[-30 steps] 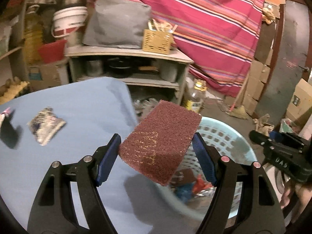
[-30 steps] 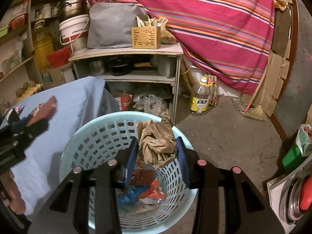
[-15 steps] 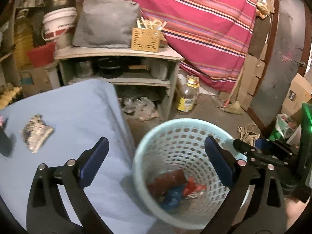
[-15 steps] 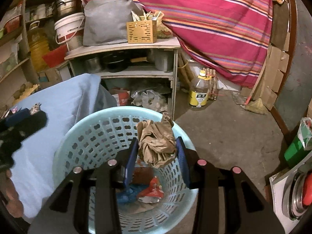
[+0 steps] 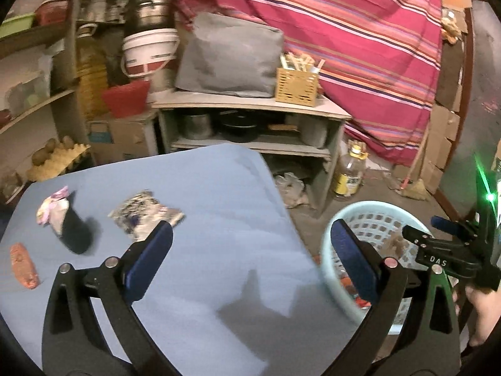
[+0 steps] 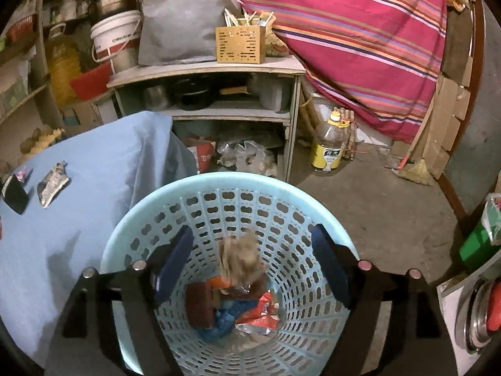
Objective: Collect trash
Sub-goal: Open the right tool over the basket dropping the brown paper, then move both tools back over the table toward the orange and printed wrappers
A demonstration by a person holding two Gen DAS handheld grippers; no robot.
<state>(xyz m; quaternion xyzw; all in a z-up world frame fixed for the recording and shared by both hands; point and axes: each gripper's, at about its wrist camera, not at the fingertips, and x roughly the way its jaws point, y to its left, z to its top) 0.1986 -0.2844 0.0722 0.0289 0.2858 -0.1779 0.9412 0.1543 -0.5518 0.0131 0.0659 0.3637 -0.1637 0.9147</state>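
The right claw [image 6: 250,263] is held over the basket [image 6: 200,185], jaws opening, so the brown paper [image 6: 241,257] drops clear between them. The left claw [image 5: 250,257], spread wide and empty, is aimed over the counter [image 5: 219,188], where a wrapper [image 5: 141,213] remains.

Light-blue perforated basket [image 6: 219,185] stands on the floor just beside the blue-covered table [image 5: 219,194], already holding a dark-red scouring pad [image 6: 198,307], red and blue wrappers [image 6: 260,313], and a crumpled brown paper wad [image 6: 239,258], motion-blurred, inside it above the pile. On the table: a crumpled printed wrapper [image 5: 142,214] lying flat near the middle, a black item with a pink-white top [image 5: 67,222] to its left, and an orange-brown piece [image 5: 23,264] at the left edge, all apart from each other.
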